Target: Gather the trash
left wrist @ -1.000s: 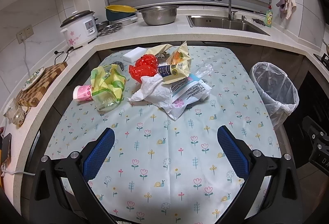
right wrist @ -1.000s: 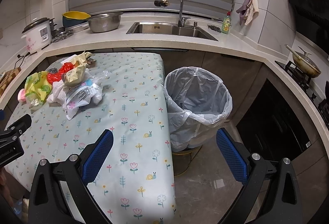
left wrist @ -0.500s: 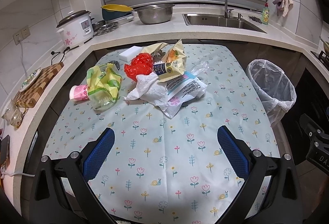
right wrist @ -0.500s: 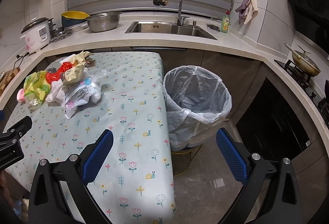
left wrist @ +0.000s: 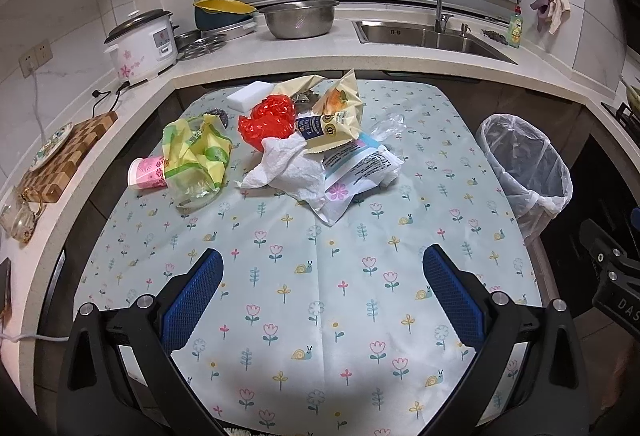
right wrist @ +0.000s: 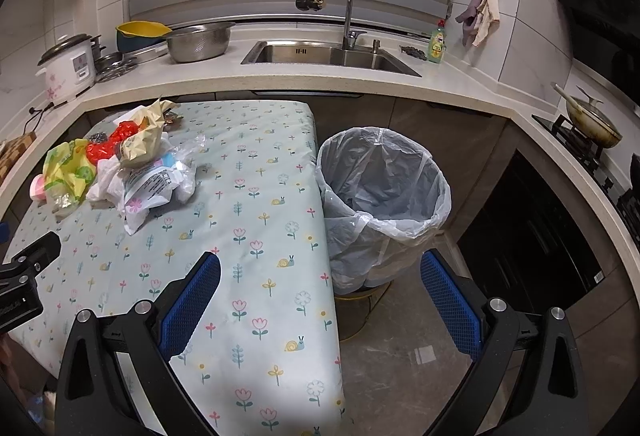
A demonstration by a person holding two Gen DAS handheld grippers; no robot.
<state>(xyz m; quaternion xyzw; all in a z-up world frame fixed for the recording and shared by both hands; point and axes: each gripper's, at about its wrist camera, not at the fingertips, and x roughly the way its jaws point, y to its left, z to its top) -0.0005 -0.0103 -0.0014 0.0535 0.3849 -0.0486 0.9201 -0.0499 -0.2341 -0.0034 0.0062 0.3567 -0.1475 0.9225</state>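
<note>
Table (left wrist: pixel 320 296) with flowered cloth, bearing a heap of trash at its far half. Bin (right wrist: pixel 384 204) lined with a clear bag, standing on the floor just beside the table's right edge. Left gripper (left wrist: pixel 322 288), jaws wide, holding nothing, above the bare near cloth. Right gripper (right wrist: pixel 320 288), jaws wide, holding nothing. White crumpled tissue (left wrist: pixel 288 168); yellow-green wrapper (left wrist: pixel 196 152); red bag (left wrist: pixel 266 120); pink cup (left wrist: pixel 146 172) on its side.

The left gripper (left wrist: pixel 322 278) has matte black linkage arms tipped with blue, mesh-textured pads (left wrist: pixel 192 298), with round silver screws at the joints. The right gripper (right wrist: pixel 320 280) is built alike (same blue pads (right wrist: pixel 448 306), same screws); seen from the left wrist, its black body carries white lettering, only partly visible.
</note>
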